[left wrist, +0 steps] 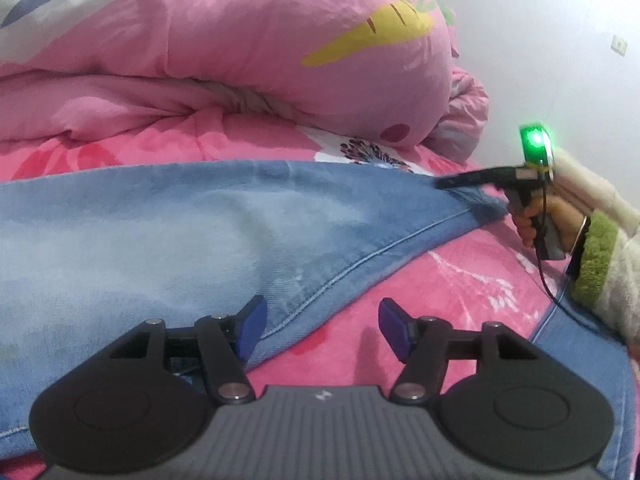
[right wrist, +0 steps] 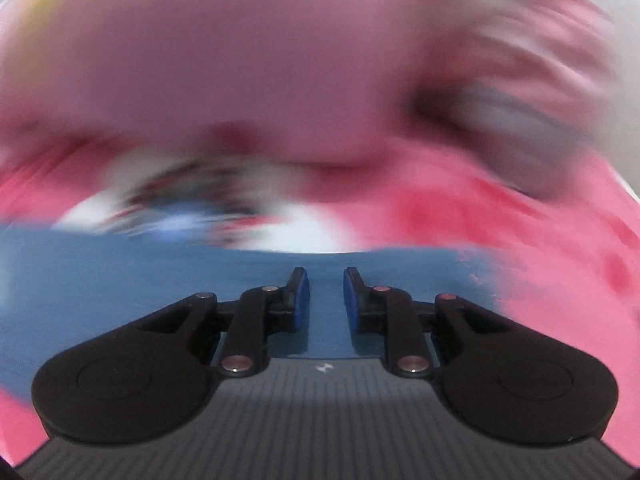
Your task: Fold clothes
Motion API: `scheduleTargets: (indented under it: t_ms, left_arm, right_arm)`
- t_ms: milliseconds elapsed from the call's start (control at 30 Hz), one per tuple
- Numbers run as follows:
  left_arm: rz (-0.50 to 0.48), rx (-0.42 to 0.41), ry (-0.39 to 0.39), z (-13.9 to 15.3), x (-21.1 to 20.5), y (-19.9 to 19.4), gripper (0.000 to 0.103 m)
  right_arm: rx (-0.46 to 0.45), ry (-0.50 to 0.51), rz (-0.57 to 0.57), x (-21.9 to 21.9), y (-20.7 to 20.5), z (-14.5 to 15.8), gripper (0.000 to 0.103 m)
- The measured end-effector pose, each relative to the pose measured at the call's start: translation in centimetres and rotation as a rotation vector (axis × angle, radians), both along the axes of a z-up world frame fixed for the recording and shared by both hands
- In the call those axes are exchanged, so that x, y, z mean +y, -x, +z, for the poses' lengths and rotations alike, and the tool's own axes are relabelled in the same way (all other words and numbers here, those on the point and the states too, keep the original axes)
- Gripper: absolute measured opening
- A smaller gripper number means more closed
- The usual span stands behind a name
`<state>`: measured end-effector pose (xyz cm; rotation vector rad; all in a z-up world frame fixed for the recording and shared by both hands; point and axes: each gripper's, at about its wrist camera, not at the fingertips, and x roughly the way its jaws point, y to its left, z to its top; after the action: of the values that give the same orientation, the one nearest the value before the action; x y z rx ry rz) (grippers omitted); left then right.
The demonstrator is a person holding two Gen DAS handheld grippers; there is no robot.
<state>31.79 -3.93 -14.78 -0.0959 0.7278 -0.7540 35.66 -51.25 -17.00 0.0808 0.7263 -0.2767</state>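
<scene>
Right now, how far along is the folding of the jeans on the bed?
Early. Done: the jeans lie spread on the pink bedding, no completed fold visible. In hand: the right tongs sit at a far edge, though blur hides any grip; the left tongs hover open. Left: the folds themselves.

The left wrist view is looking low across the jeans (left wrist: 160,232) toward the pink quilt (left wrist: 240,40). The right wrist view is sitting closer, blurred, facing the same jeans (right wrist: 160,280) and quilt (right wrist: 280,60).
</scene>
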Motion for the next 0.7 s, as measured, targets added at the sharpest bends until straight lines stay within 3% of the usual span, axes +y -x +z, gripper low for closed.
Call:
scheduleTargets:
  t_ms: [33,100,167,333,433,567,700]
  left_arm:
    - [0.004,0.005,0.01,0.0,0.1,-0.1,0.068]
    - [0.014,0.014,0.026,0.1,0.2,-0.1,0.068]
    - [0.036,0.02,0.034,0.7,0.4,0.1,0.068]
    - [0.14,0.05,0.091,4.4,3.3,1.6,0.068]
    - [0.245,0.01,0.134,5.9,6.8,4.0,0.072]
    - [0.462,-0.045,0.199,5.1,12.5,7.3,0.074]
    - [0.579,0.02,0.25,3.0,16.8,8.1,0.074]
  right_arm:
    - [0.003,-0.009,-0.062,-1.5,0.3,0.4,0.015]
    - [-0.007,-0.002,-0.117,-1.3,0.7,1.7,0.02]
    - [-0.044,-0.002,-0.097,0.5,1.0,3.3,0.02]
    - [-0.162,-0.022,0.319,14.9,-0.4,8.1,0.022]
    - [-0.191,-0.055,0.625,25.2,-1.4,8.8,0.027]
    - [-0.085,-0.17,0.933,36.6,-2.9,6.9,0.029]
    - [0.044,-0.199,1.198,46.6,-3.3,4.3,0.028]
